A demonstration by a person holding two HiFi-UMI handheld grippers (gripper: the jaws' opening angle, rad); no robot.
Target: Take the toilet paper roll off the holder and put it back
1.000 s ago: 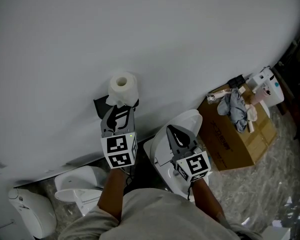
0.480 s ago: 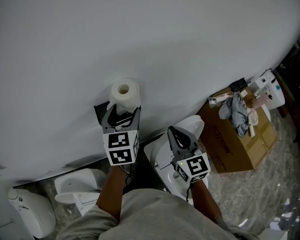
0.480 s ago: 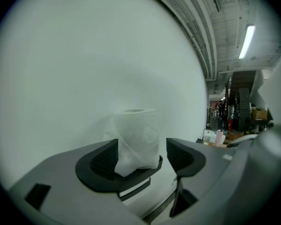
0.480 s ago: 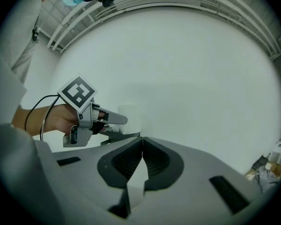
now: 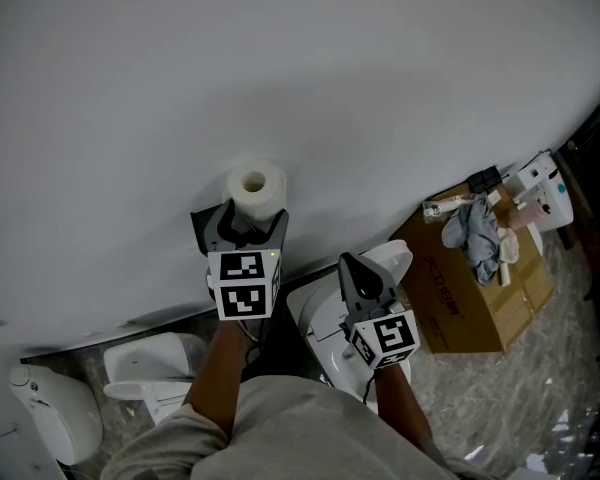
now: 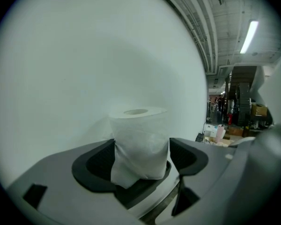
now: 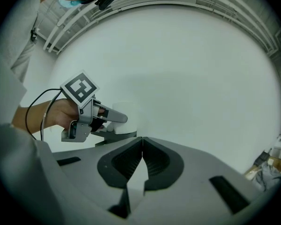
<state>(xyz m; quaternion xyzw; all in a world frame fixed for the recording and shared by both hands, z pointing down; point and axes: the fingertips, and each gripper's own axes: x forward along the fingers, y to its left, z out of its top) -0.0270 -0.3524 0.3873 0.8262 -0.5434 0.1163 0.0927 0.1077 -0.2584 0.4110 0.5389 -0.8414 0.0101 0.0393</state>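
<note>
A white toilet paper roll point(image 5: 256, 186) stands upright on a black holder point(image 5: 202, 220) fixed to the white wall. My left gripper point(image 5: 248, 218) reaches up to it, one jaw on each side of its lower half. The jaws are opening, and in the left gripper view the roll point(image 6: 140, 135) stands between the dark pads point(image 6: 97, 162) with a thin gap on the right. The holder's black base point(image 6: 140, 191) shows under the roll. My right gripper point(image 5: 355, 266) hangs lower right, shut and empty. Its own view has the jaws point(image 7: 142, 146) closed together, the left gripper point(image 7: 110, 121) beyond.
A white curved wall point(image 5: 280, 68) fills the far side. A white toilet point(image 5: 325, 318) stands under my right gripper. A cardboard box point(image 5: 480, 288) with rags and bottles on top stands to the right. White fixtures point(image 5: 150, 368) lie at lower left on the stone floor.
The left gripper's jaws have spread apart around the roll, which now stands straighter on the holder. The right gripper has stayed shut and hardly moved.
</note>
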